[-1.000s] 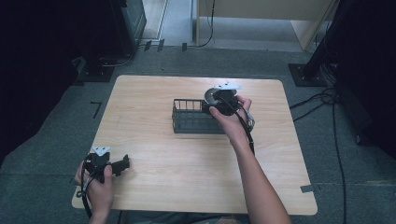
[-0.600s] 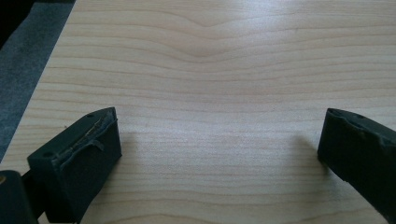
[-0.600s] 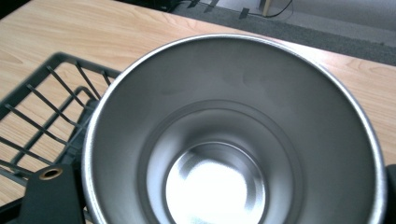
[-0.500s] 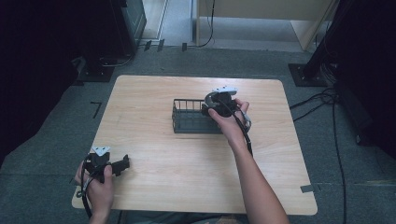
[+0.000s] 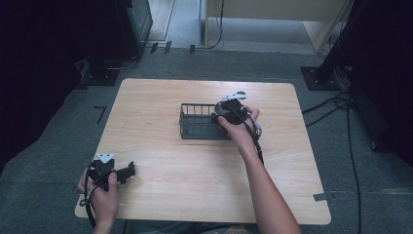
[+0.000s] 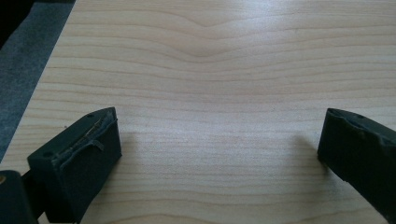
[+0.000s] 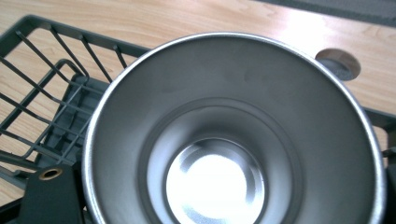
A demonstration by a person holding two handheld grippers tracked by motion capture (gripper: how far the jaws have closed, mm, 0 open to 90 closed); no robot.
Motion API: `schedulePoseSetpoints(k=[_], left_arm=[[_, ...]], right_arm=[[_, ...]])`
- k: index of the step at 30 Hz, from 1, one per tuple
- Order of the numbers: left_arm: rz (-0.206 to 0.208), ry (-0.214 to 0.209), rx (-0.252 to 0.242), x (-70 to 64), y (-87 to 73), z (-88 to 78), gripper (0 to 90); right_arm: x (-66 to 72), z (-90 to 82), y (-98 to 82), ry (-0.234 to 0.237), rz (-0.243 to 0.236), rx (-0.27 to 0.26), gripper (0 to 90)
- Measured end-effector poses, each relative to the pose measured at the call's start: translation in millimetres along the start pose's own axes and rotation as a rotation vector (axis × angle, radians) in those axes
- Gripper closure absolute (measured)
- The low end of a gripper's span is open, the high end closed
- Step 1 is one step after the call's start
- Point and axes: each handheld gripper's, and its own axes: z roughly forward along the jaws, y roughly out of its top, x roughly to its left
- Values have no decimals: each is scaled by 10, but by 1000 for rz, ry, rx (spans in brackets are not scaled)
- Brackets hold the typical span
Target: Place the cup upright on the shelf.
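Lately lower: right gripper [image 5: 225, 115] has sunk from above the rack [image 5: 191, 127] into its right end since a second ago. Its jaws are clenched near tight, seemingly on the wall of the steel cup [image 7: 233, 135], though the pads themselves are hidden. Cup sits upright, mouth up, inside the wire rack at mid-table, far of centre. Judged: placing is nearly done; release comes next. Left gripper [image 5: 127, 170] rests at the near left corner of the table [image 5: 160, 195], jaws spread, nothing between.
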Motion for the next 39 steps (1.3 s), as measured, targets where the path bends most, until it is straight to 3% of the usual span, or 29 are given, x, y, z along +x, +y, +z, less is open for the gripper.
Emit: schedulePoseSetpoints(k=[10,13,17,22,39], left_arm=[[0,0,0,0,0,0,0],[0,0,0,0,0,0,0],[0,0,0,0,0,0,0],[0,0,0,0,0,0,0],[0,0,0,0,0,0,0]], right_arm=[[-2,-13,-20,-18,-1,10,165],[-3,-43,-15,3,2,12,127],[4,-93,7,-3,-10,11,40],[-23,-146,46,1,4,1,1],[-104,-574,-16,2,28,-85,0]])
